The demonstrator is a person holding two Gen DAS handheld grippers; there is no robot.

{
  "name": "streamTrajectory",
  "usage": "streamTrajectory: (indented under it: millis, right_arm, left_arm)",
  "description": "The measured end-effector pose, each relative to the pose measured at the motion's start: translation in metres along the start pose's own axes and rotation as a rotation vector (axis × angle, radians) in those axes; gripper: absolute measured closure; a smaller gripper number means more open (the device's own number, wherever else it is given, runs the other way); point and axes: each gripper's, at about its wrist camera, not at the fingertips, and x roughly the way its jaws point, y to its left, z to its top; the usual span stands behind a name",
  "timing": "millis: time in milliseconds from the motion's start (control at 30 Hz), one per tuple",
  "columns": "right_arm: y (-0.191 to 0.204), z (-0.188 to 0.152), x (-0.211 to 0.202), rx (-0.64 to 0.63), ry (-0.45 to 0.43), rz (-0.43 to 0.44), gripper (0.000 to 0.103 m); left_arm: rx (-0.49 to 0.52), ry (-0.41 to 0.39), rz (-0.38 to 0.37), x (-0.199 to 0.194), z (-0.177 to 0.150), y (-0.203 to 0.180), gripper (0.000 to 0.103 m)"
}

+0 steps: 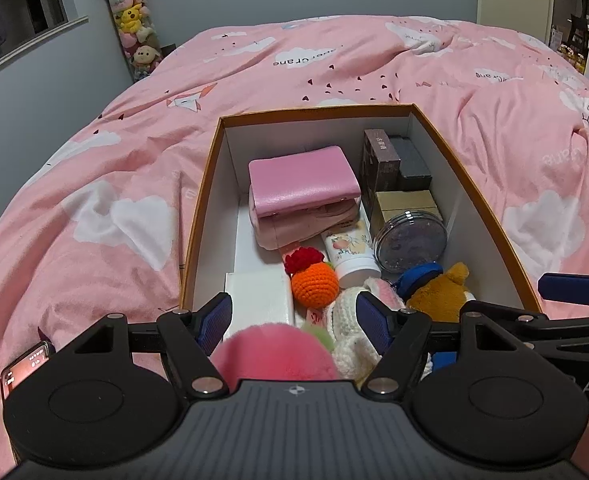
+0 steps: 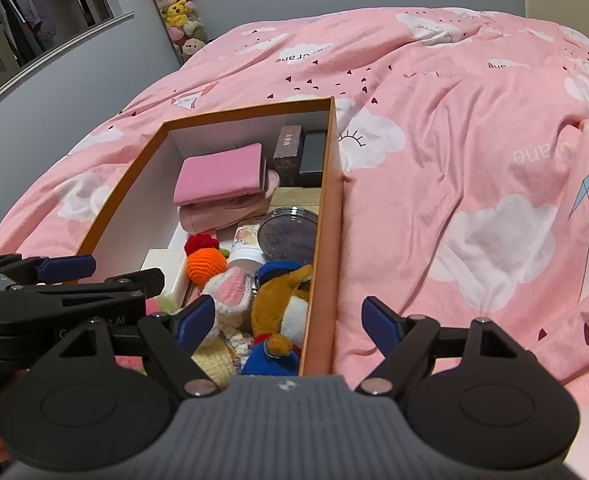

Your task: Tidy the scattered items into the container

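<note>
On the pink duvet (image 1: 374, 68) sits your box (image 1: 210, 160), orange rim, white inside, open on top. Bedding around it lies wide and bare on all sides in view; rumpled folds to the right. A phone (image 1: 24, 368) lies on the duvet just beside your left gripper, at its left.

Inside the box, free floor shows only along the left wall. Far end: pink wallet (image 1: 302, 180) stacked on a softer pink pouch; dark cartons (image 1: 394, 160) upright in the right far corner, a gold carton before them. Middle: round clear-lidded tin (image 1: 410, 240) tilted against the right wall, a white tube (image 1: 350, 252) beside it, a crocheted orange (image 1: 314, 284) with a red tuft. Near end: white slab (image 1: 258, 300), knitted cream-and-pink toy (image 2: 230, 292), brown plush bear (image 2: 286, 300) with blue cap, packed touching.

Your left gripper (image 1: 294, 320) hovers over the near end of the box, fingers spread wide, blue ribbed pads (image 1: 214, 316). A fuzzy pink ball (image 1: 274, 354) sits low between them; you cannot tell whether it touches either pad.

Your right gripper (image 2: 286, 320) straddles the box's right wall, fingers spread, left pad over the toys, right pad over duvet, holding nothing. The two grippers sit close side by side.
</note>
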Motion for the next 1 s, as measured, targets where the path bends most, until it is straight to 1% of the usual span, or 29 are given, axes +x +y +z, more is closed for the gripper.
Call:
streamTrajectory:
  millis: [633,1000]
  right_arm:
    - [0.0003,-0.0016,-0.0009,0.000,0.000,-0.001,0.021]
    - [0.0016,-0.0016,-0.0010,-0.003,0.000,-0.004,0.021]
  left_arm:
    - [0.006,-0.008,0.018,-0.0042,-0.0010,-0.0011,0.023]
    - [0.002,-0.012,0.016,-0.0065,-0.0010,0.0010,0.023]
